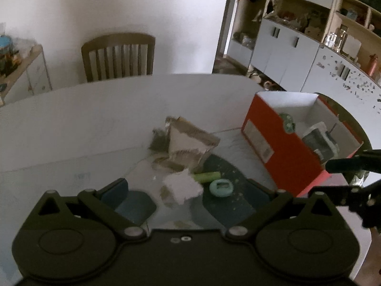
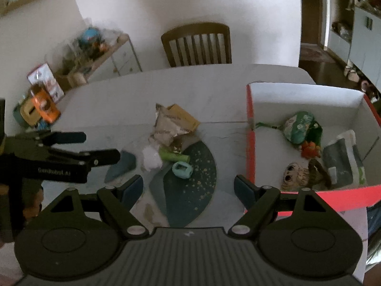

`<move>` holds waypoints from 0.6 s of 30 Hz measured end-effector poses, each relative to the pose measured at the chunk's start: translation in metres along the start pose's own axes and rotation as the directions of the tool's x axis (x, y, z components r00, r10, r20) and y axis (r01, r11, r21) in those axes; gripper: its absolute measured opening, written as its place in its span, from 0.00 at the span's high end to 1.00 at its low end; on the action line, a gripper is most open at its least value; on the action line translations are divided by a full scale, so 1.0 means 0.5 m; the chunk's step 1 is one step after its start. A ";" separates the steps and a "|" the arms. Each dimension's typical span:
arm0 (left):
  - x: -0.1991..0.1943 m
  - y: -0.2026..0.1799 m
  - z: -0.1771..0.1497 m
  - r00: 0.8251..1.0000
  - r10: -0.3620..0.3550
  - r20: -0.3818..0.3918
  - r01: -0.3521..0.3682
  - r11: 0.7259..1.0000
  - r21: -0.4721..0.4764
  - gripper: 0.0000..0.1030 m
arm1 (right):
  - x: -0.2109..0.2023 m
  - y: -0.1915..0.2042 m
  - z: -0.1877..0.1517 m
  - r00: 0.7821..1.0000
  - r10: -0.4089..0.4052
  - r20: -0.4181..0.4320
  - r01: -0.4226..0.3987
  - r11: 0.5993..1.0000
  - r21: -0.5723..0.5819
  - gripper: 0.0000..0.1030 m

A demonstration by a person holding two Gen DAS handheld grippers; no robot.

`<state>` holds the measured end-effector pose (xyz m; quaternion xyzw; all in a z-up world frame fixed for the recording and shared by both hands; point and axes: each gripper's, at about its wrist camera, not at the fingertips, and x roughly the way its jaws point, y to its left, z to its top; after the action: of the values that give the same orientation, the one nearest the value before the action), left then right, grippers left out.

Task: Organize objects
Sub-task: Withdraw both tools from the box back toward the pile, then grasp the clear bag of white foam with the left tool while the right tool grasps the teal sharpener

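Observation:
On the white table (image 1: 83,124) a dark speckled placemat (image 2: 197,186) carries a green tube (image 2: 173,156) and a round teal object (image 2: 181,169). Beside them lies a crumpled white tissue (image 1: 183,188), with torn paper packets (image 1: 188,143) just behind it. My left gripper (image 1: 188,193) is open and low over the tissue, touching nothing. My right gripper (image 2: 189,190) is open above the placemat's near edge, empty. An orange box (image 2: 248,143) stands to the right, holding a green pouch (image 2: 300,128), a doll head (image 2: 302,176) and a grey packet (image 2: 340,162).
A wooden chair (image 2: 197,45) stands behind the table. To the left, a low shelf (image 2: 95,47) holds toys. White cabinets (image 1: 285,47) line the right wall. One of the left gripper's fingers (image 2: 123,164) shows at the left of the right wrist view.

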<state>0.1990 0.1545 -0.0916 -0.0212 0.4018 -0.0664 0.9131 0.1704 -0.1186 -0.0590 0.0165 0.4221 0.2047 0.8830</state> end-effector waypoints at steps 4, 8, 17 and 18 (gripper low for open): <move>0.028 0.010 -0.006 1.000 0.001 -0.027 -0.001 1.000 -0.010 0.01 | 0.045 0.017 -0.003 1.000 -0.003 -0.027 0.002 0.999 -0.052 0.19; 0.053 0.016 -0.008 0.999 0.000 -0.045 -0.001 1.000 -0.027 0.01 | 0.088 0.024 -0.002 0.998 0.010 -0.060 -0.015 0.996 -0.084 0.19; 0.120 0.032 -0.012 0.995 -0.005 -0.095 -0.005 0.995 -0.100 0.01 | 0.180 0.032 0.010 0.995 0.000 -0.100 -0.014 0.989 -0.146 0.20; 0.125 0.034 -0.012 0.995 -0.009 -0.096 -0.001 0.994 -0.110 0.02 | 0.188 0.034 0.011 0.995 0.000 -0.103 -0.016 0.988 -0.155 0.20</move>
<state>0.2381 0.1627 -0.1425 -0.0690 0.4483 -0.0470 0.8900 0.2213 -0.0669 -0.1215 -0.0613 0.4497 0.2409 0.8579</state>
